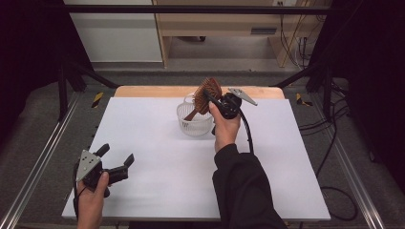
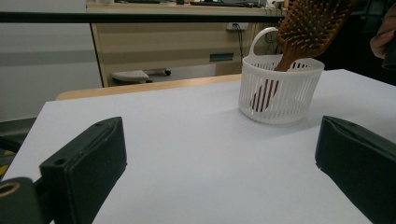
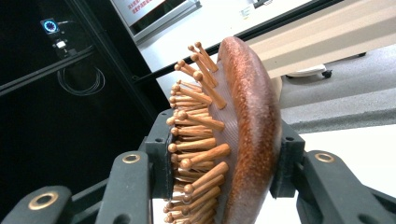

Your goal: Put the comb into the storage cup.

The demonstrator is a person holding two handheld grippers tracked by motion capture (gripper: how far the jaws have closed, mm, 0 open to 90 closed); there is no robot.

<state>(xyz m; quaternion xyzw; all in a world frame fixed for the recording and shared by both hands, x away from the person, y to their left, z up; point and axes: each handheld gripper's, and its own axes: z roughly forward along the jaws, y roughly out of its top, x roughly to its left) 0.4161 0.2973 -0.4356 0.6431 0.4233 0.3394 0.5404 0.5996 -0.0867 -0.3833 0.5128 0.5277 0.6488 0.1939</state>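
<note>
A brown wooden hairbrush (image 1: 206, 94) stands tilted with its handle down inside a small white slatted basket (image 1: 194, 124) at the table's far middle. My right gripper (image 1: 209, 99) is shut on the brush head; in the right gripper view the jaws press the bristle side and the wooden back of the hairbrush (image 3: 233, 135). My left gripper (image 1: 116, 157) rests near the front left corner, open with nothing between its jaws. From the left gripper view the basket (image 2: 279, 88) sits ahead to the right with the hairbrush (image 2: 308, 28) rising out of it.
The white table top (image 1: 157, 157) lies over a wooden board (image 1: 143, 90) that shows at the far edge. Black frame rails run along both sides. A cable (image 1: 248, 131) trails from my right gripper over the sleeve.
</note>
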